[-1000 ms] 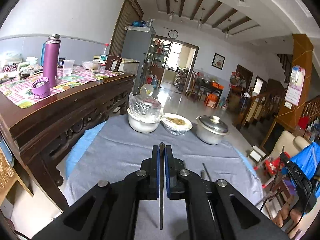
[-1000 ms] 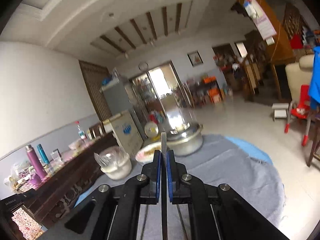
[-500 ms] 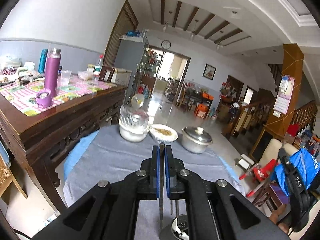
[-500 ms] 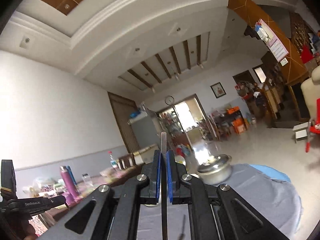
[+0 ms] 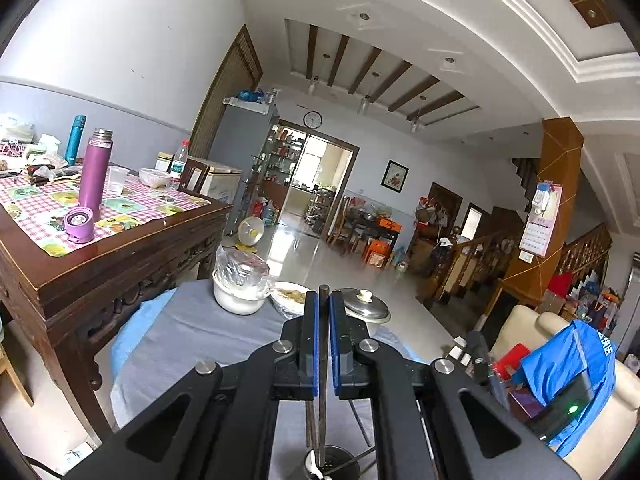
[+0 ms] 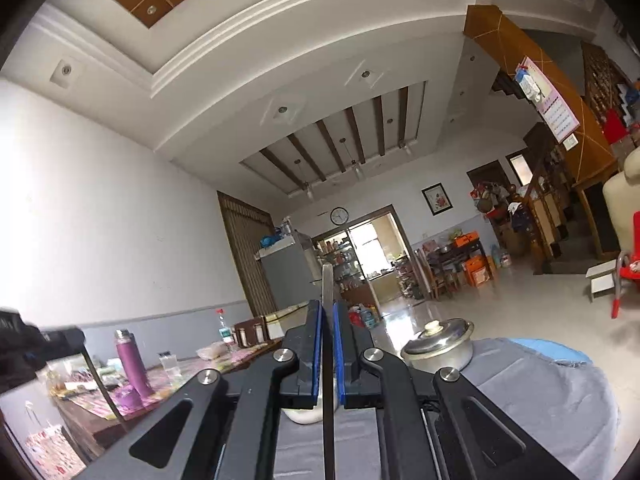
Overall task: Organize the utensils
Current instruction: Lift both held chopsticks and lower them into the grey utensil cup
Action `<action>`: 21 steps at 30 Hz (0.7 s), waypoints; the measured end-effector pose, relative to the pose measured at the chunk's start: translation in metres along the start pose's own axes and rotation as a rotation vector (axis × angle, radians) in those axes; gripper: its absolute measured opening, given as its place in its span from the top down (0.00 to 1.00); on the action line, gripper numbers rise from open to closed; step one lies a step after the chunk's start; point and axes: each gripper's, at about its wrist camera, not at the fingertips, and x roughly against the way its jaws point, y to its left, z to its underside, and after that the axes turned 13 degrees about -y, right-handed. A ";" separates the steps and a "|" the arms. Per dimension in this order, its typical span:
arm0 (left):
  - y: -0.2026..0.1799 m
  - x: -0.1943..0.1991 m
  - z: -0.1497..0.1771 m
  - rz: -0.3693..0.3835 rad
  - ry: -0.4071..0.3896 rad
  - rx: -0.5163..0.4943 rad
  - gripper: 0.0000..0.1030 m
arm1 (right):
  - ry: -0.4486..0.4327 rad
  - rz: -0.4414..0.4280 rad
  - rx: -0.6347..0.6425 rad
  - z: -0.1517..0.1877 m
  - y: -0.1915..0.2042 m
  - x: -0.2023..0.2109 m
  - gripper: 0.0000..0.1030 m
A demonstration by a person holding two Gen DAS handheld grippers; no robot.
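Left claw (image 5: 323,344): jaws pressed on a thin dark utensil (image 5: 322,380), upright, its lower end over a perforated round holder (image 5: 334,465) at the near edge of the grey-clothed bench (image 5: 188,344); a white spoon (image 5: 313,465) and other thin rods already stand in it.

Right claw (image 6: 328,352): jaws pinching a flat metal utensil (image 6: 328,360), shaft vertical, raised above the bench; the holder is not in its view.

Far edge of the bench: white covered bowl (image 5: 239,289), dish of food (image 5: 289,300), lidded steel pot (image 5: 366,307).

Handling note, as judgement: lower the left utensil straight into the holder, keep it vertical, avoid the spoon, release only once seated.
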 end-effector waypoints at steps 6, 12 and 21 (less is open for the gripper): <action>-0.005 -0.010 0.012 0.005 0.034 -0.002 0.95 | 0.033 -0.004 0.056 0.018 0.004 0.000 0.94; -0.009 -0.017 0.024 0.001 0.059 -0.016 0.95 | 0.063 -0.018 0.077 0.025 0.005 0.000 0.94; -0.016 -0.024 0.033 0.000 0.092 -0.039 0.95 | 0.100 -0.040 0.093 0.028 0.003 0.007 0.94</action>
